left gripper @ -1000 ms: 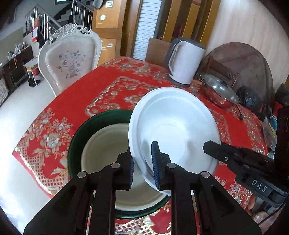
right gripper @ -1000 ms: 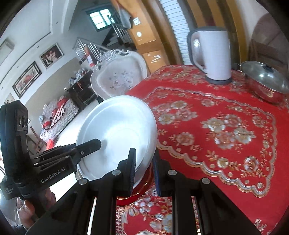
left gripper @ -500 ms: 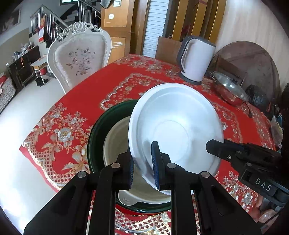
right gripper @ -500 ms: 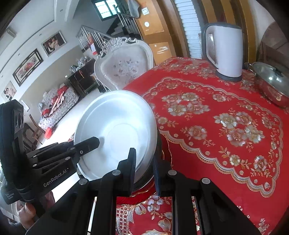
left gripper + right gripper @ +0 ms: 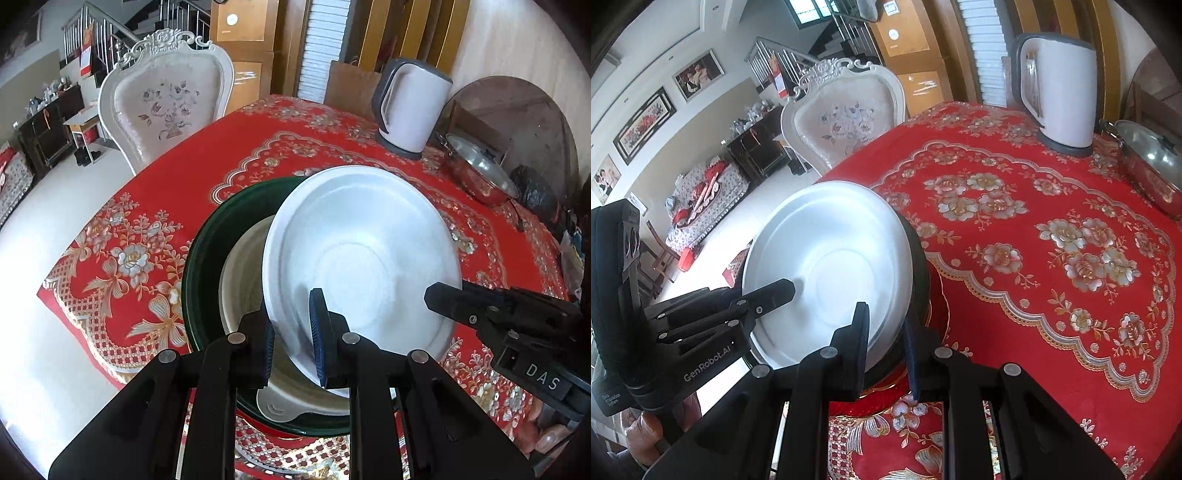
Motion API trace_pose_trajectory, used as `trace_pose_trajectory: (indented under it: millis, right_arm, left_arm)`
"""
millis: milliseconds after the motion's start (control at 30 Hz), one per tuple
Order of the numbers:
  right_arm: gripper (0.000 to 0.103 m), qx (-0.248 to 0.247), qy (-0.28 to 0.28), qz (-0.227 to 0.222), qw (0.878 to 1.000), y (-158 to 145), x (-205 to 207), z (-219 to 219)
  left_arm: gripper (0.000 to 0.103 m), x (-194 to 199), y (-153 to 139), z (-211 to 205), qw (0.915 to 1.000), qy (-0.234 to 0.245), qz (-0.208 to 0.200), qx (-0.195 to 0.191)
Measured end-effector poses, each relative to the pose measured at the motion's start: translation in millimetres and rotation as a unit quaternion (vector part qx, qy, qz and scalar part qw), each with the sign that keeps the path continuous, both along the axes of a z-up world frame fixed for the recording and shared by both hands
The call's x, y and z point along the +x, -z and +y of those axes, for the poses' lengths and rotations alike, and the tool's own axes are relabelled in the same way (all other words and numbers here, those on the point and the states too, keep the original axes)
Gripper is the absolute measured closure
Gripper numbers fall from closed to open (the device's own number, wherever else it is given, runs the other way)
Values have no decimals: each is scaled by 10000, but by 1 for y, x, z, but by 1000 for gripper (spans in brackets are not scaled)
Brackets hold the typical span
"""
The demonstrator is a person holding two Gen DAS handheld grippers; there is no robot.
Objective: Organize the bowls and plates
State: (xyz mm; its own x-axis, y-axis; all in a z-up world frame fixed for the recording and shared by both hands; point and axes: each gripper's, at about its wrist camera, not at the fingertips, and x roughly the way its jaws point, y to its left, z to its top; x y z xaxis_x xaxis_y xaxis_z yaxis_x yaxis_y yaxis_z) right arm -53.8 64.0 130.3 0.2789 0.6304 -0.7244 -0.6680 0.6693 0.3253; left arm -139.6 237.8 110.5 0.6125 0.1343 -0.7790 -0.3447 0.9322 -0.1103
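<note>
A white plate hangs tilted over a dark green bowl that stands on the red tablecloth. My left gripper is shut on the plate's near rim. My right gripper is clamped on its right rim. A cream dish with a small handle lies inside the green bowl. In the right wrist view my right gripper pinches the white plate at its near edge, while my left gripper holds the left side. The green bowl's dark rim shows just behind the plate, with a red ribbed plate under it.
A white electric kettle and a lidded steel pot stand at the far side of the table. A white carved chair stands beyond the left table edge. A person's fingers show at the lower right.
Both grippers have carried the white plate a little lower and closer over the green bowl. Both grips are unchanged.
</note>
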Motion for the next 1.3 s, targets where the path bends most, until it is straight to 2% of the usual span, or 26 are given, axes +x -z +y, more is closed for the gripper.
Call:
trace_pose_trajectory:
  millis: [367,633,700,767,833,967,1067,1200,1300]
  right_arm:
    - [84,-87,-35,-3,10000,1,-1,6]
    - [79,-92,-128,43,9999,1,-2,12]
    - [78,-116,-128,52,9998,1,-2,12]
    - [73,-152,-135,30,9998,0,-3,12]
    - [67,-152,-148,13,9998,0,-2,13]
    - [67,-173,-132,-71,9997,-2,-4,12]
    - [66,-84,-51,-122,9999,-6,-5,6]
    - [51,65,255,-366,9990,-17,-8,-5]
    - [50,22,461,-726,9963,-24,-15,-5]
  left_arm:
    - [87,-5,-8,2,9999,-15,-97,61]
    - [86,-9,-14,4,9998,-38,-178,85]
    - [78,-10,-14,4,9997,-82,-185,134]
    - [60,-11,-14,6,9997,-96,-220,95]
    - [51,-13,-15,6,9996,-93,-264,54]
    - [50,-18,-20,8,9990,-150,-432,1]
    - [44,-24,-27,6,9974,-268,-647,188]
    - [33,-32,-38,2,9915,-483,-1109,486]
    - [32,-37,-42,-3,9853,-634,-1380,788]
